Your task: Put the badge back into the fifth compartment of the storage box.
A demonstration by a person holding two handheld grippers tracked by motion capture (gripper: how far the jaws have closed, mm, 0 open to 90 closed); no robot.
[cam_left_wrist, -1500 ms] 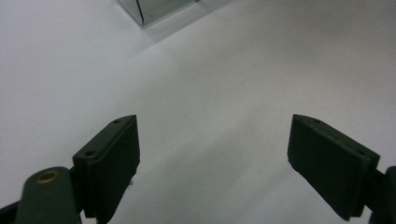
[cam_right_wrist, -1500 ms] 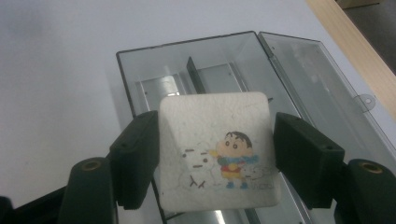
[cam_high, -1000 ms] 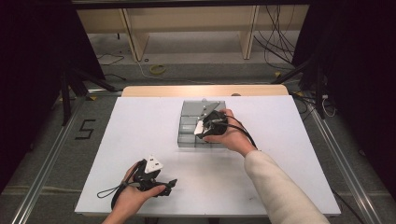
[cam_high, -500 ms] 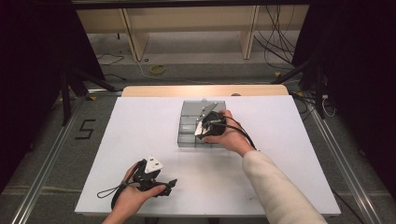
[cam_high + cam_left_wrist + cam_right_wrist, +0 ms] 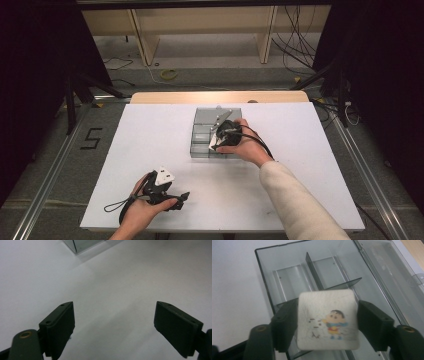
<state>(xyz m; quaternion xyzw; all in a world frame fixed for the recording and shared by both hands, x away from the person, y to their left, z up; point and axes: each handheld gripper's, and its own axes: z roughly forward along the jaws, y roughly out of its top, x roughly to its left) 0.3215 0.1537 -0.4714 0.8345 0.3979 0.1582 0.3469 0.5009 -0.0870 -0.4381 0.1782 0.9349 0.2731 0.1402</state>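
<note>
A clear plastic compartment box [image 5: 202, 134] with its lid [image 5: 387, 270] swung open lies at the table's middle. My right gripper [image 5: 220, 134] hovers over the box, shut on a white eraser [image 5: 327, 319] printed with a cartoon figure. In the right gripper view the jaws press both sides of the eraser above the box's dividers [image 5: 313, 271]. My left gripper [image 5: 172, 201] rests low near the table's front edge, open, and in the left gripper view [image 5: 113, 327] nothing lies between its fingers. A corner of the box [image 5: 83, 245] peeks in at the top of that view.
The white tabletop [image 5: 150, 145] spreads around the box. A wooden strip [image 5: 220, 96] runs along the far edge. Black cables [image 5: 117, 207] trail from the left gripper. Shelving legs [image 5: 140, 40] and floor cables [image 5: 300, 40] lie beyond the table.
</note>
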